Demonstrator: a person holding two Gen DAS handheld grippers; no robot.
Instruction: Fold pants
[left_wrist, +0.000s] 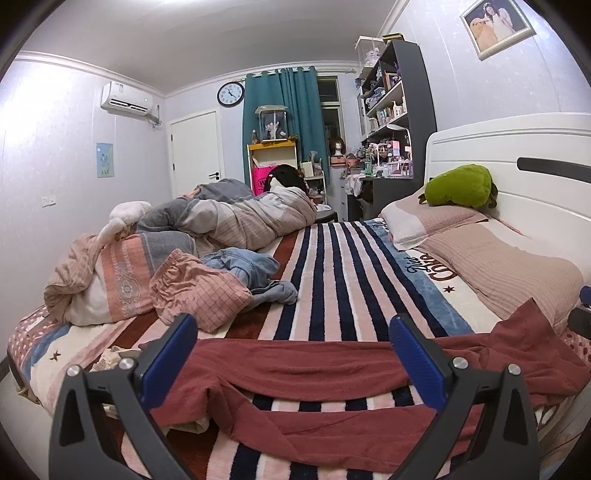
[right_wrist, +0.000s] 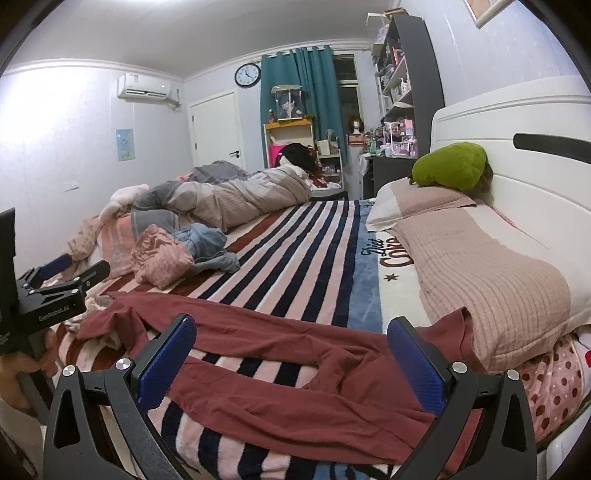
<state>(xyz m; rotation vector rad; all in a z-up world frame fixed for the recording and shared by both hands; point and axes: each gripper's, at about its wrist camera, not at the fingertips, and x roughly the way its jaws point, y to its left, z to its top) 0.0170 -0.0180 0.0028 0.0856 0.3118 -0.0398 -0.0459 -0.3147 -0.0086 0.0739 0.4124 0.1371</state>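
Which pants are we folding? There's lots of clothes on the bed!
Look at the striped blanket covering the bed. At its near edge, right under both open grippers, lie the dark red pants, spread flat with legs apart. The pink checked clothes and blue jeans are crumpled in a pile farther back.

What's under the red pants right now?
The red pants lie spread on the striped blanket, which shows through the gap between the legs. Whatever sits beneath the fabric itself is covered.

One pair of dark red cotton pants lies at six o'clock. Two beige ribbed pillows sit at three o'clock with one green plush toy. One round black-rimmed wall clock hangs at twelve. Two blue-padded grippers: the left gripper and the right gripper.
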